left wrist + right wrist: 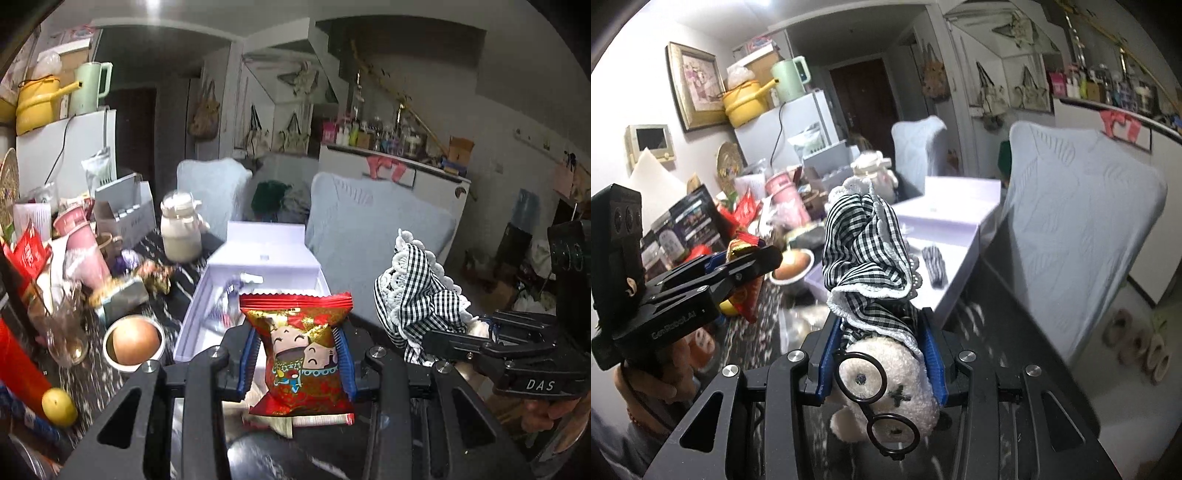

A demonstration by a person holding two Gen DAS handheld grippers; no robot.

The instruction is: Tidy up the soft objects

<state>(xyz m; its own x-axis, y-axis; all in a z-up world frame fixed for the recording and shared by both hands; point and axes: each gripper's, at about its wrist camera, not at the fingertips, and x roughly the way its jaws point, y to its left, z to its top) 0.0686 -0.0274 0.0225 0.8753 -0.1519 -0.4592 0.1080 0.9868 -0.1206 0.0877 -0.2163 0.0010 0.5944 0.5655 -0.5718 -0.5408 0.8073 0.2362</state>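
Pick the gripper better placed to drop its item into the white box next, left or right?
Left, probably. The left gripper holds the red snack packet facing the open white box. The right gripper, holding the plush toy, has the box off to its right.

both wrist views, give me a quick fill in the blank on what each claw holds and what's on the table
1. The left claw is shut on a shiny red and gold ____ packet.
2. The right claw grips a white plush toy in a black-and-white ____ dress.
3. The toy wears round black ____.
4. The open white cardboard box lies ____ both claws.

Missing: snack; checked; glasses; beyond
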